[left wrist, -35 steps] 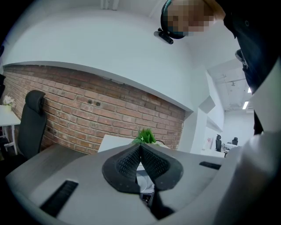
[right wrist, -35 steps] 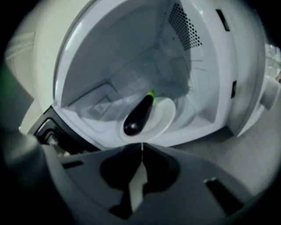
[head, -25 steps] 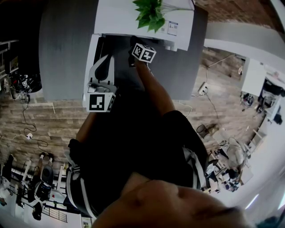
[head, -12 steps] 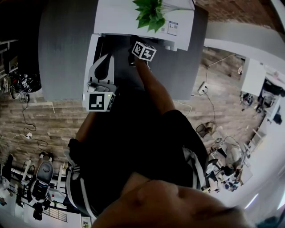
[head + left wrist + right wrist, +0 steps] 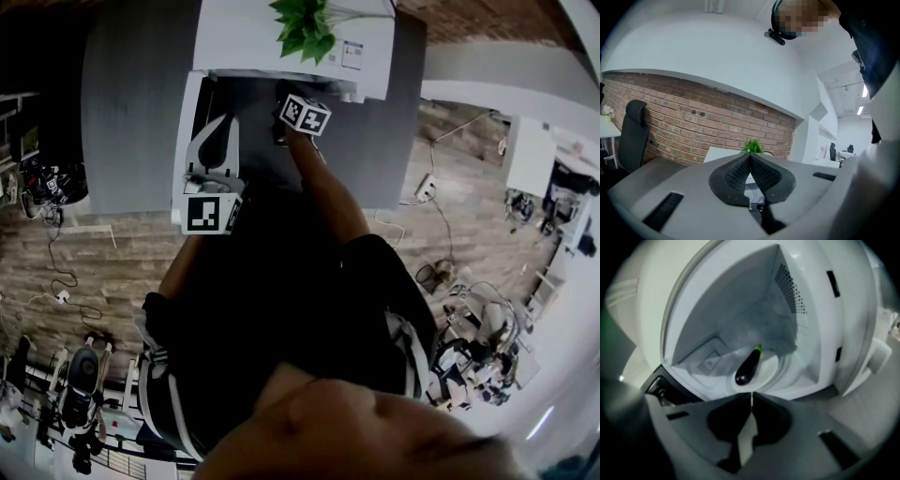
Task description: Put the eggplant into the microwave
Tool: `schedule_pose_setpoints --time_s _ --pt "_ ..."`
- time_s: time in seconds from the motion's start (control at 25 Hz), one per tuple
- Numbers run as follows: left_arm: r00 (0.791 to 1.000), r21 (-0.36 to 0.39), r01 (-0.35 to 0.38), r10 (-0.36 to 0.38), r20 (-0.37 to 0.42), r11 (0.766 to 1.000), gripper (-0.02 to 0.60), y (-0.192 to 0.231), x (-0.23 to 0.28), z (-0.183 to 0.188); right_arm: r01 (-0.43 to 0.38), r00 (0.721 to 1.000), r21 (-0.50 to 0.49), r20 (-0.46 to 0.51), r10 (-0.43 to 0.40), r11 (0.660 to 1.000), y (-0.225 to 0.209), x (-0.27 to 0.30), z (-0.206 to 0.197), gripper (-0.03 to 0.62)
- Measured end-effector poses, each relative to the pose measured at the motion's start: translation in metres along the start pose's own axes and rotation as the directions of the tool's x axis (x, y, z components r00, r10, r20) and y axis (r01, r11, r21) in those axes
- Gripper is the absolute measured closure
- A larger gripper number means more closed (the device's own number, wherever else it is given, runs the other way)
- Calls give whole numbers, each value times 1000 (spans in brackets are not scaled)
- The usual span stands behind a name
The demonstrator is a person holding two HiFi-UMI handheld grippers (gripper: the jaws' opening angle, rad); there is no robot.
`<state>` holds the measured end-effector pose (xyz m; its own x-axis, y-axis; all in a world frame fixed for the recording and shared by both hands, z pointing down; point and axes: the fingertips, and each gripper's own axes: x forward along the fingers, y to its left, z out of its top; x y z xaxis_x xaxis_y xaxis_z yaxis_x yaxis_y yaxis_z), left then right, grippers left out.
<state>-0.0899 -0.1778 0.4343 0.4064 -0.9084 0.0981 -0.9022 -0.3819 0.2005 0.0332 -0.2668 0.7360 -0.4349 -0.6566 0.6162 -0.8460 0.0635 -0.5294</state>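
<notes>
A dark purple eggplant (image 5: 749, 365) with a green stem lies on the white turntable plate (image 5: 774, 367) inside the open white microwave (image 5: 740, 301). In the right gripper view my right gripper (image 5: 751, 397) is shut with nothing in it, just in front of the cavity's sill and apart from the eggplant. From the head view that gripper (image 5: 281, 94) reaches toward the microwave (image 5: 253, 37) opening; the eggplant is hidden there. My left gripper (image 5: 222, 124) hovers beside the open door (image 5: 192, 112). Its jaws (image 5: 750, 154) are shut and hold nothing.
The microwave stands on a grey table (image 5: 131, 112) with a green plant (image 5: 305, 28) on its top. Its control panel (image 5: 855, 310) is right of the cavity. A brick wall (image 5: 693, 117) lies behind. Cables and equipment clutter the wooden floor (image 5: 75, 272).
The right gripper has drawn back a little from the microwave's opening. The left gripper has stayed where it was, and both stay shut.
</notes>
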Motion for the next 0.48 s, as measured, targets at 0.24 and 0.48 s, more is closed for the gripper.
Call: schedule_pose_setpoints --time_s 0.24,0.48 --pt "1000 20 4 -5 6 1000 545 -14 -16 7 -23 999 -10 31 24 1000 9 -40 4 559" --pt "1000 37 4 -4 19 999 545 -26 -31 8 -48 995 -20 86 49 999 17 -89 13 559"
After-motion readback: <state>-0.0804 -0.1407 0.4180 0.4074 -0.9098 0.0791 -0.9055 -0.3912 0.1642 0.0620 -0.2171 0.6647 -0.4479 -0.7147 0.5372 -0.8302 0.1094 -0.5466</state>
